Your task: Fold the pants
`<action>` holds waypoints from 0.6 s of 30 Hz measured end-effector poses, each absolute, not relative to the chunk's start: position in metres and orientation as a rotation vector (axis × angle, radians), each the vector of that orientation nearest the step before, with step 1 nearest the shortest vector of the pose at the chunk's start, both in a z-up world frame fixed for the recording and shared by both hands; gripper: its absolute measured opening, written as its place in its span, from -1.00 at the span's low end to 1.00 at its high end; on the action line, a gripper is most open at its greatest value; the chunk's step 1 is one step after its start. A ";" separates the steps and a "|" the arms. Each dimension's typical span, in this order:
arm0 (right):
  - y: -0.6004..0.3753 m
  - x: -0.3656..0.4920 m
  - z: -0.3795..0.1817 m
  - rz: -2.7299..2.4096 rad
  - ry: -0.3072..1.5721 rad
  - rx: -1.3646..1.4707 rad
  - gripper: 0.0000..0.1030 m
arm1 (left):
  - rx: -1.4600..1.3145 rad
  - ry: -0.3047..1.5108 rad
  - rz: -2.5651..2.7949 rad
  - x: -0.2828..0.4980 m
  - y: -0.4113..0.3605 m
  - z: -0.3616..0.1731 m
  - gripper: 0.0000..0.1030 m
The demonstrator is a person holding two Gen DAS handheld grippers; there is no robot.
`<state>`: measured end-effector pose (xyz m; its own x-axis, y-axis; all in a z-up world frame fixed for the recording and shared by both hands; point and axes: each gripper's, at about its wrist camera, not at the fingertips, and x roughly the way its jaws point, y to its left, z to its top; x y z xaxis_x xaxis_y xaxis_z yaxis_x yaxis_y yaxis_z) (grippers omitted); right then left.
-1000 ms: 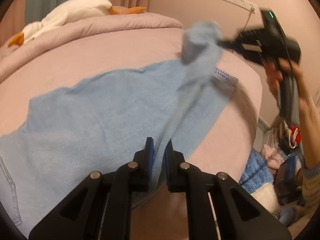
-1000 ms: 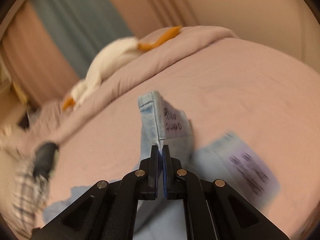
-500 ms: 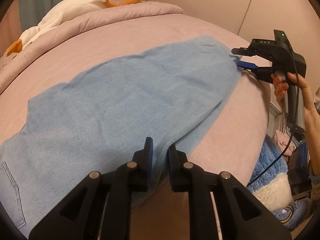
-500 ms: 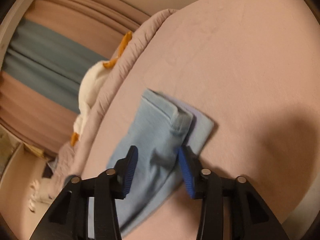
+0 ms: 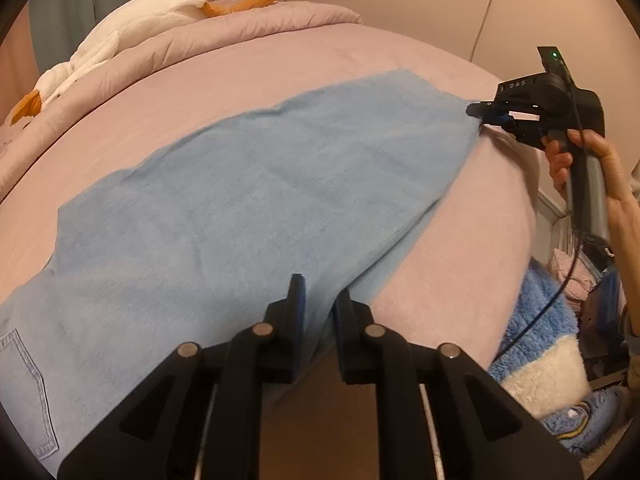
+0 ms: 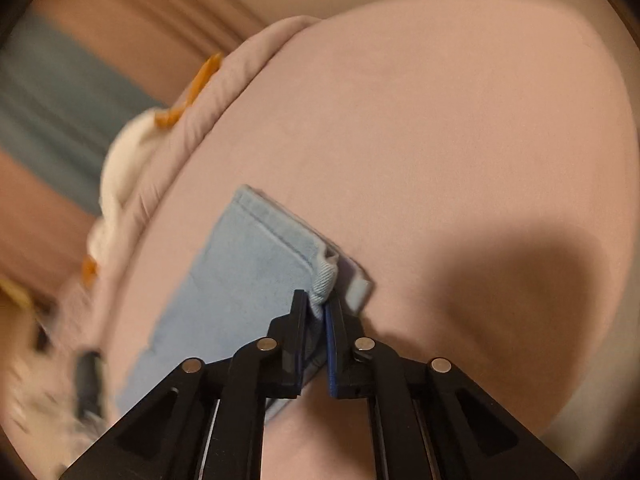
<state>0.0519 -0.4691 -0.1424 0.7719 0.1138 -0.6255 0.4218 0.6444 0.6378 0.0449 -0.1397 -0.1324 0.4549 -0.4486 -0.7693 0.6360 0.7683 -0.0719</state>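
Light blue denim pants (image 5: pixel 240 208) lie flat across the pink bed (image 5: pixel 280 72), a back pocket at the lower left. My left gripper (image 5: pixel 319 300) is shut on the pants' near edge at the bed's front. My right gripper (image 5: pixel 486 114), hand-held at the far right, grips the hem corner. In the right wrist view my right gripper (image 6: pixel 318 306) is shut on the bunched hem corner of the pants (image 6: pixel 248 272), low over the bed.
A white plush goose (image 5: pixel 132 28) lies on the rolled pink duvet (image 5: pixel 240 28) at the back. A blue and white fluffy item (image 5: pixel 536 360) sits on the floor right of the bed. A white cable (image 5: pixel 486 12) hangs on the wall.
The raised leg was laid flat over the other. My right gripper opened half a second ago, then closed on the hem corner. My left gripper stayed on the near edge.
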 end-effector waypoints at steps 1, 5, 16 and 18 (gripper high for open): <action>-0.470 0.050 -0.139 -0.205 0.682 0.855 -0.92 | 0.225 0.874 -0.680 0.044 -0.134 -0.130 -0.51; -0.453 0.050 -0.109 -0.309 0.653 0.610 -0.32 | 0.147 0.828 -0.689 0.031 -0.106 -0.113 -0.11; -0.301 0.049 -0.093 0.187 0.682 0.112 -0.27 | -0.182 0.806 -0.227 0.066 0.032 -0.112 0.02; -0.261 0.043 -0.102 0.257 0.694 -0.025 -0.28 | -0.167 0.800 -0.108 0.059 0.063 -0.116 0.02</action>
